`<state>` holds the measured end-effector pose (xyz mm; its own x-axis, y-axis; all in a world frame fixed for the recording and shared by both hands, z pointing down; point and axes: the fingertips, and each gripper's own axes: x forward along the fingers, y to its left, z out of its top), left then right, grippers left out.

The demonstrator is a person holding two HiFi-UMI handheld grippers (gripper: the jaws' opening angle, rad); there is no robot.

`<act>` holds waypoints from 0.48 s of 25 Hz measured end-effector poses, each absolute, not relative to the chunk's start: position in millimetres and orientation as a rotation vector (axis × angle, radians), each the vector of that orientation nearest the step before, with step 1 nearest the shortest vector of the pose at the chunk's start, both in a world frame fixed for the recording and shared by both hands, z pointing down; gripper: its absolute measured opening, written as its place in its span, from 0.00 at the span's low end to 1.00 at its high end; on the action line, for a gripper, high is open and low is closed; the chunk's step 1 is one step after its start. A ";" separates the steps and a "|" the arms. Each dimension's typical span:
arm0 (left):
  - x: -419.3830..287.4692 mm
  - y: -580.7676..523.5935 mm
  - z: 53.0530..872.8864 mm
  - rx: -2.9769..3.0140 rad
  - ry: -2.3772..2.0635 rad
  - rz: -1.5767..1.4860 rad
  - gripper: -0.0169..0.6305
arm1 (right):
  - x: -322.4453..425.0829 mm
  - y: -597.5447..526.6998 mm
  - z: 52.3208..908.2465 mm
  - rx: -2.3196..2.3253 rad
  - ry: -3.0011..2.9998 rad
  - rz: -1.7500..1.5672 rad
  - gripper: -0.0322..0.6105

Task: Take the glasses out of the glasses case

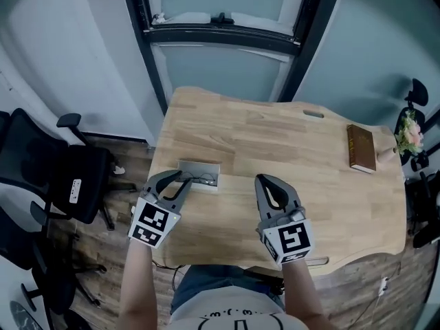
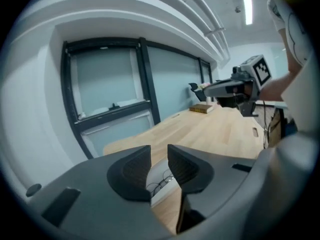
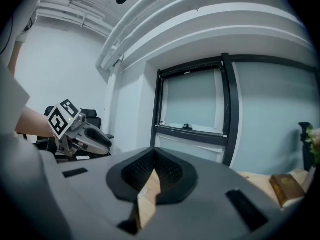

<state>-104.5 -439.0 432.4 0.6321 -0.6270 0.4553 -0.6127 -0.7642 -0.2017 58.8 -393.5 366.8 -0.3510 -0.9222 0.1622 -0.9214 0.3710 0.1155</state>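
An open grey glasses case lies on the wooden desk near its left front edge. Thin dark-framed glasses rest inside it. My left gripper is open, its tips just at the case's near left side with nothing held. In the left gripper view the gripper shows a gap between its pads, and the glasses in the case appear through it. My right gripper is shut and empty, over bare desk right of the case. Its pads meet at the tips.
A brown book lies at the desk's far right, beside a small bunch of flowers. A black office chair stands left of the desk. A dark-framed window is behind it. A cable slot is cut in the desktop.
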 end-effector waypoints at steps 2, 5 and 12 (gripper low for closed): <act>-96.8 -447.8 453.9 -2.817 0.917 -0.939 0.21 | 60.2 -403.0 375.3 1.661 -2.404 0.019 0.07; -87.1 -455.1 489.9 -2.790 0.687 -1.148 0.21 | 63.1 -411.9 393.0 1.666 -2.361 0.076 0.07; -82.2 -473.5 569.7 -2.610 0.271 -1.534 0.17 | 63.5 -423.9 430.3 1.635 -2.308 0.185 0.07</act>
